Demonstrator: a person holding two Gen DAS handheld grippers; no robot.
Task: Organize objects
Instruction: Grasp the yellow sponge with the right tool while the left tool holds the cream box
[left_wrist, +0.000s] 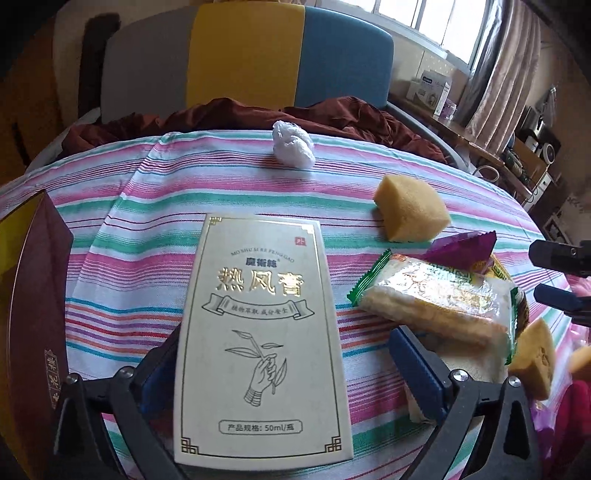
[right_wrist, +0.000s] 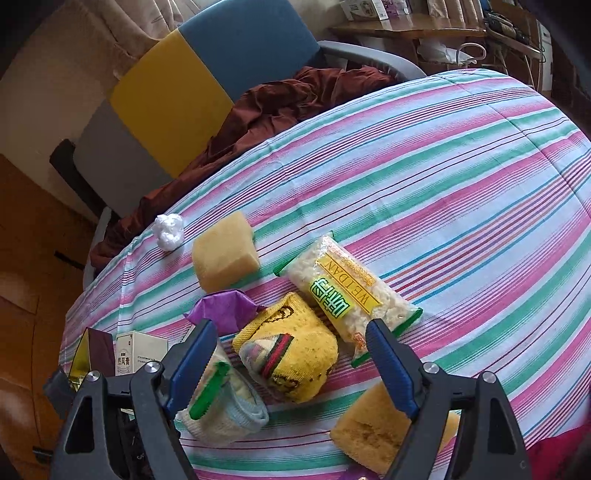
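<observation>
My left gripper (left_wrist: 280, 354) is shut on a cream box with gold Chinese lettering (left_wrist: 262, 332), held above the striped cloth (left_wrist: 147, 221); the box also shows in the right wrist view (right_wrist: 138, 350). A snack packet with green ends (left_wrist: 439, 299) lies just right of it. My right gripper (right_wrist: 291, 354) is open and empty, its blue fingers (right_wrist: 388, 365) either side of a rolled yellow sock (right_wrist: 291, 354). A "WEIDAN" rice snack packet (right_wrist: 347, 291), a purple wrapper (right_wrist: 221, 308), yellow sponges (right_wrist: 223, 251) (right_wrist: 373, 432) and a pale sock roll (right_wrist: 229, 410) lie around it.
A dark red box (left_wrist: 33, 295) stands at the left edge beside the cream box. A crumpled white plastic ball (left_wrist: 293, 144) lies at the far cloth edge. Behind are a maroon cloth (left_wrist: 229, 114) and a grey-yellow-blue chair (left_wrist: 243, 55). The cloth's right half (right_wrist: 461, 184) is bare.
</observation>
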